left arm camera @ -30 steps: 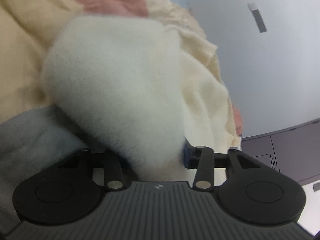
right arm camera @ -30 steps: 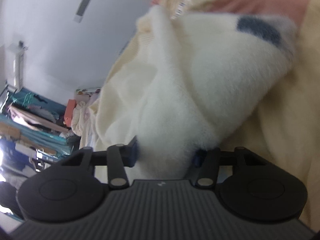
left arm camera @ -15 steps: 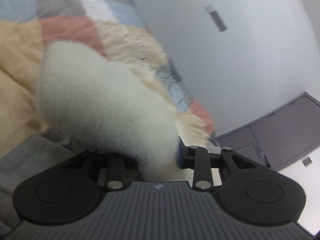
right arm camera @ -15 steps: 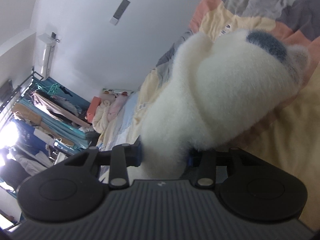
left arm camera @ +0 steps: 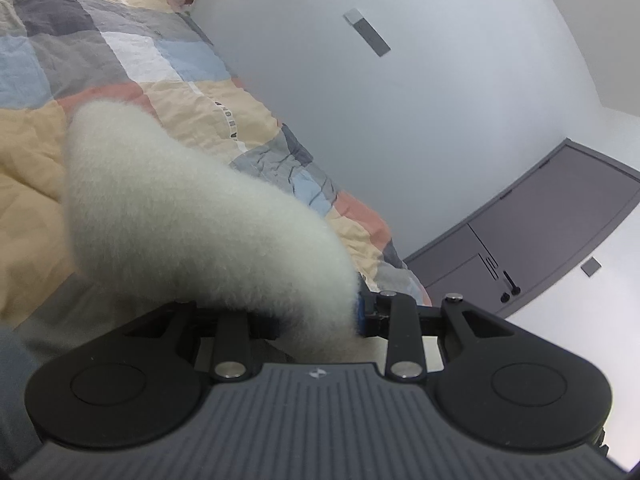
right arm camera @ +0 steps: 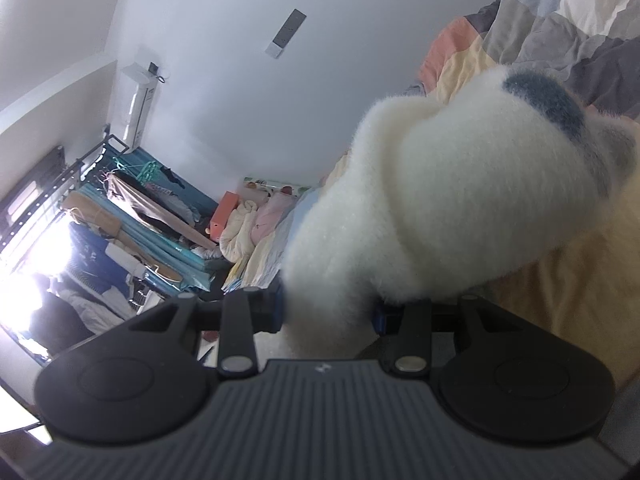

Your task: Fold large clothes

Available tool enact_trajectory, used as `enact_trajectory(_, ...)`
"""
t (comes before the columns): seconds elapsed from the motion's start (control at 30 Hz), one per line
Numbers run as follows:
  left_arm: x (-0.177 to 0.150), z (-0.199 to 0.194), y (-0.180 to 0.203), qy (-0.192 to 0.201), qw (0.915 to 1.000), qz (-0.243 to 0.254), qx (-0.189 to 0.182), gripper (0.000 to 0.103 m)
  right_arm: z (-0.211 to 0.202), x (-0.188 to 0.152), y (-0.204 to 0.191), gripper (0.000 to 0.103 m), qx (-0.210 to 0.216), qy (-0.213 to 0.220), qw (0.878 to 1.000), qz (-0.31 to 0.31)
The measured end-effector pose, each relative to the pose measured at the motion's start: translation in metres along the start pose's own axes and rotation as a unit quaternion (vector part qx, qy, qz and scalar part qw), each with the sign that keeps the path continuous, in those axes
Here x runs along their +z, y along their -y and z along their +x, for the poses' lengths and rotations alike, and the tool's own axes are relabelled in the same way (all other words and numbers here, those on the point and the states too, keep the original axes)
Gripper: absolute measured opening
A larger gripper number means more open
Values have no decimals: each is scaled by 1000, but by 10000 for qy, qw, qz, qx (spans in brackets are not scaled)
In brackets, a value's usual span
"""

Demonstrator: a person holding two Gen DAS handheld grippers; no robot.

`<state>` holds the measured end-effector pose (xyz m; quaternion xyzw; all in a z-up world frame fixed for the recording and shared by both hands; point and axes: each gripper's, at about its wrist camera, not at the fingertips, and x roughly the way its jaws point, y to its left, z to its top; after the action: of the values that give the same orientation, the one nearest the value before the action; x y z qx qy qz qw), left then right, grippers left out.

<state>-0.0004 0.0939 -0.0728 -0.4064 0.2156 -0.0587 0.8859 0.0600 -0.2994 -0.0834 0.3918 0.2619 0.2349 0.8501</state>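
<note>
Right wrist: fluffy white garment [right arm camera: 440,208] with grey patch, bunched in claw [right arm camera: 328,312]

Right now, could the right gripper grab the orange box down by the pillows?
Probably not. The right gripper has its jaws shut on the fluffy white garment, and the orange box sits far off across the room.

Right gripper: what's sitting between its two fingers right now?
In the right wrist view, a bunched fold of the fluffy white garment fills the gap of the right gripper; both pads press on it.
</note>
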Motion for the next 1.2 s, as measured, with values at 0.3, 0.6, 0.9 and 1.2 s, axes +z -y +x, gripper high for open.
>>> enact_trajectory(0.3, -18, -7, -8, -277, 9995, 9, 160, 37, -4, -5, 16, 49, -78, -212, 9992, 326)
enact_trajectory(0.6, 4, 18, -4, -338, 9993, 139, 28, 39, 8, 6, 20, 68, 282, -228, 9979, 535)
enact_trajectory(0.9, 34, 82, 12, -590, 9954, 690, 295, 40, 48, 40, 26, 68, 65, -196, 9965, 814)
enact_trajectory(1.2, 57, 171, -4, -1211, 9828, 1257, 598, 40, 108, 73, 43, 68, -495, -458, 9976, 161)
